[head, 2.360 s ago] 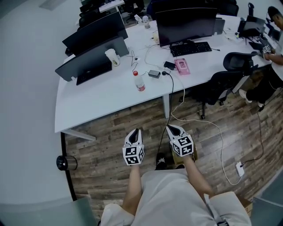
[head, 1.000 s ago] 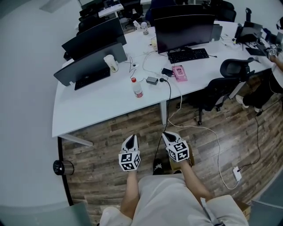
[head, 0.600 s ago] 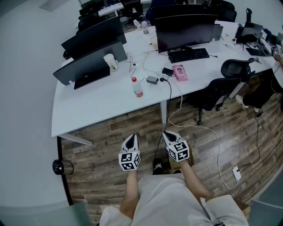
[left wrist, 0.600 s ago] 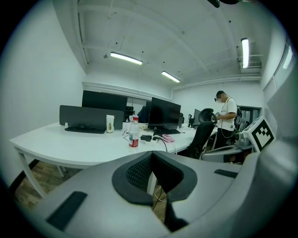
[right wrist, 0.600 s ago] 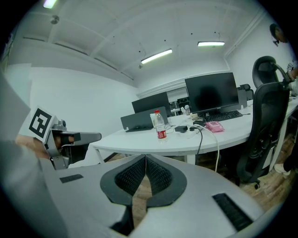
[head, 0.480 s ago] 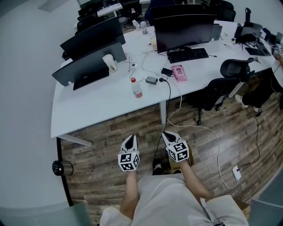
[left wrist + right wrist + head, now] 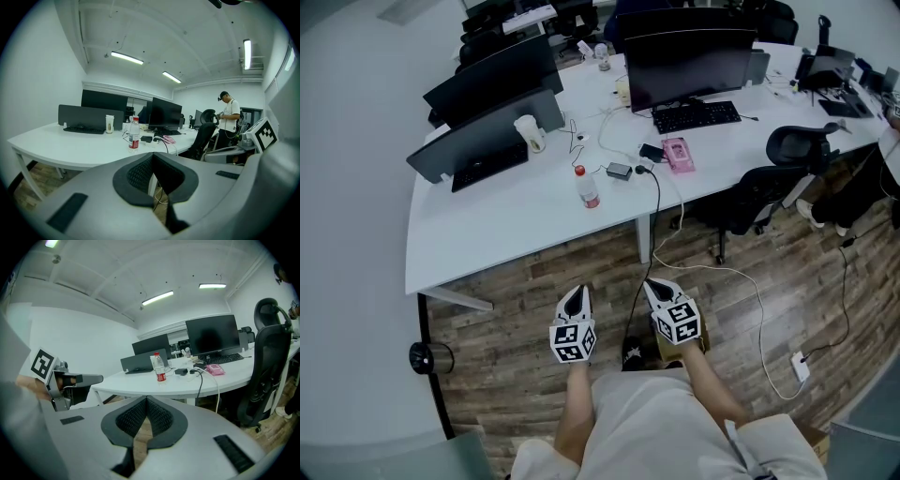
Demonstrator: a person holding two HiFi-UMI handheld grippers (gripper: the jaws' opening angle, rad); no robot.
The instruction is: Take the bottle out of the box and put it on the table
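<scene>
Fingers: left gripper (image 7: pixel 152 155) has its jaws pressed together with nothing between them; right gripper (image 7: pixel 146 399) is likewise closed and empty.
Bottle: one red-capped bottle (image 7: pixel 585 186) stands upright on the white table (image 7: pixel 487 246), well apart from both grippers.
Head view alone: wooden floor (image 7: pixel 534 300) and a white cable (image 7: pixel 759 309) lying across it.
Left gripper view: a standing person (image 7: pixel 228 119) seen whole at far right.
Gripper views: ceiling strip lights (image 7: pixel 158 298), outside the head view.
Counts: two grippers, one bottle, one white cup (image 7: pixel 528 132), one pink pack (image 7: pixel 679 155).
</scene>
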